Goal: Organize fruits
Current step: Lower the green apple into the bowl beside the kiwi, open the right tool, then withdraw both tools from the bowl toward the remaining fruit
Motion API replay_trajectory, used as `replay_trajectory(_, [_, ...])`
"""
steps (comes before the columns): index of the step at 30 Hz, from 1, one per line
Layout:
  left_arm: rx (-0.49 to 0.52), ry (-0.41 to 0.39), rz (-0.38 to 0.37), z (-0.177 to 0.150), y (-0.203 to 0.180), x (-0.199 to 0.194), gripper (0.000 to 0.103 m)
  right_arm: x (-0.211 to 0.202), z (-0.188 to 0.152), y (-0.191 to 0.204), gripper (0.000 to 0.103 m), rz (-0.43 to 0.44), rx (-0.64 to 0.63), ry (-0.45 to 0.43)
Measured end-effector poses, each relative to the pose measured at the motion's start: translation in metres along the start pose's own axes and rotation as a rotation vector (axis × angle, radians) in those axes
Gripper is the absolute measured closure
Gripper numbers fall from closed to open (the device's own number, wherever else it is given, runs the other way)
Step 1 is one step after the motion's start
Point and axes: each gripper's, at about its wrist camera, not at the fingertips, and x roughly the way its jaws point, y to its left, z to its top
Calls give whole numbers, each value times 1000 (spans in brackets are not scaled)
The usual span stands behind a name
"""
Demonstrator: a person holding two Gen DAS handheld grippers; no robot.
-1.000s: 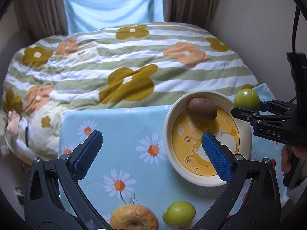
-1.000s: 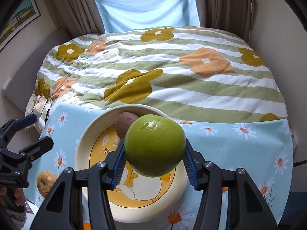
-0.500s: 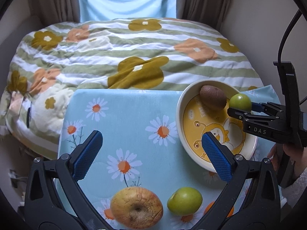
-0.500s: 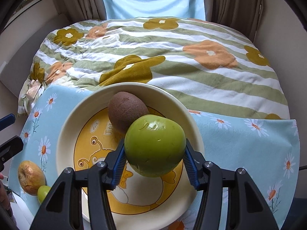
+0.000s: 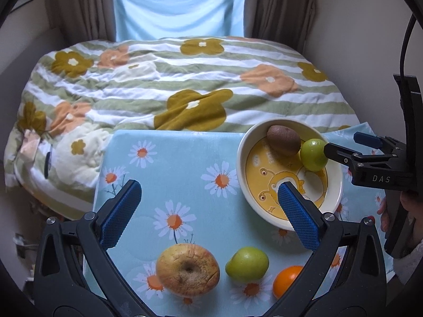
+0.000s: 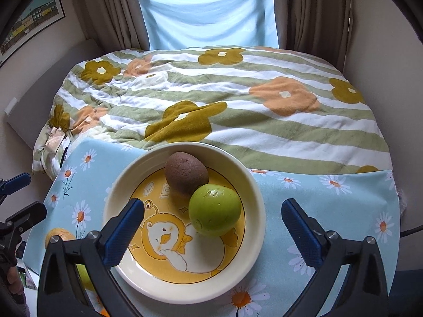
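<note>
A cream bowl (image 6: 253, 185) with a yellow cartoon print stands on the daisy cloth. In it lie a brown kiwi (image 6: 186, 175) and a green apple (image 6: 214, 210), touching each other. My right gripper (image 6: 211, 208) hangs over the bowl; its jaws are opening, wide apart, with the pads clear of the apple. The left wrist view shows the same bowl (image 5: 240, 163), kiwi (image 5: 283, 140), apple (image 5: 313, 154) and right gripper (image 5: 342, 142). My left gripper (image 5: 207, 187) is open and empty above the cloth. Near it lie a wrinkled yellow apple (image 5: 187, 269), a second green apple (image 5: 247, 264) and an orange (image 5: 286, 280).
The blue daisy cloth (image 5: 158, 169) covers a small table at the foot of a bed with a striped floral quilt (image 5: 185, 84). A wall (image 5: 357, 39) runs along the right, and curtains hang behind. A person's hand (image 5: 407, 211) holds the right gripper.
The right gripper's jaws have spread wide and the green apple has left them; it now rests in the bowl against the kiwi. The left gripper has drawn back, bringing the orange into view.
</note>
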Motion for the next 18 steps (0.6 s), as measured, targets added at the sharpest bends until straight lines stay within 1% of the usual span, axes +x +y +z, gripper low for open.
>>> replay_trajectory(4, [-10,-28,4,-5,-3,-20,0,-24,-5,2,0,21,2,-21])
replay_trajectory(11, [-13,-85,26,-22,-12,-66,0,-76,-20,8,0,26,-20,-60])
replay_trajectory(15, [-30,-112,39,-36,-13,-94,0,-104,-34,12,0,18,-47,-57])
replay_trajectory(18, [-36,-126,59,-50,-15,-113,0,-122,-47,13,0,38,-60,-57])
